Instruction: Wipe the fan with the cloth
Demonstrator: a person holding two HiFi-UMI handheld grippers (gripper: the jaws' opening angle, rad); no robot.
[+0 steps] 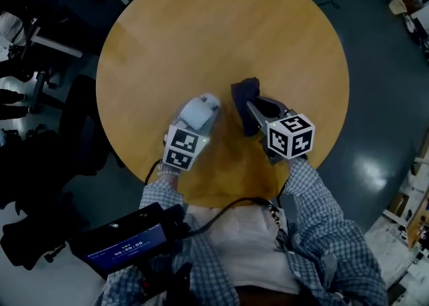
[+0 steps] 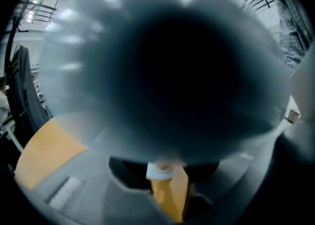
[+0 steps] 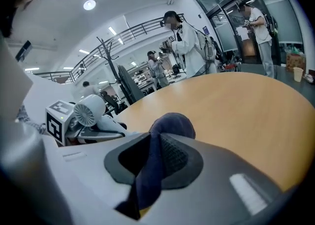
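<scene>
A small white handheld fan [image 1: 200, 110] sits between the jaws of my left gripper [image 1: 191, 124], low over the near part of the round wooden table [image 1: 221, 23]. In the left gripper view the fan [image 2: 172, 71] is a blurred grey-and-dark round mass filling most of the picture, with its white stem between the left gripper's [image 2: 162, 170] jaws. My right gripper [image 1: 253, 112] is shut on a dark blue cloth [image 1: 245, 90], just right of the fan. The cloth [image 3: 170, 123] bulges out past the right gripper's [image 3: 157, 143] jaw tips. The fan [image 3: 88, 112] shows at that view's left.
Black office chairs [image 1: 40, 3] stand off the table's left side. Several people [image 3: 184, 47] stand beyond the far edge, and a paper cup [image 3: 297, 74] is at the far right. A screen device [image 1: 124, 241] with a cable hangs at the person's waist.
</scene>
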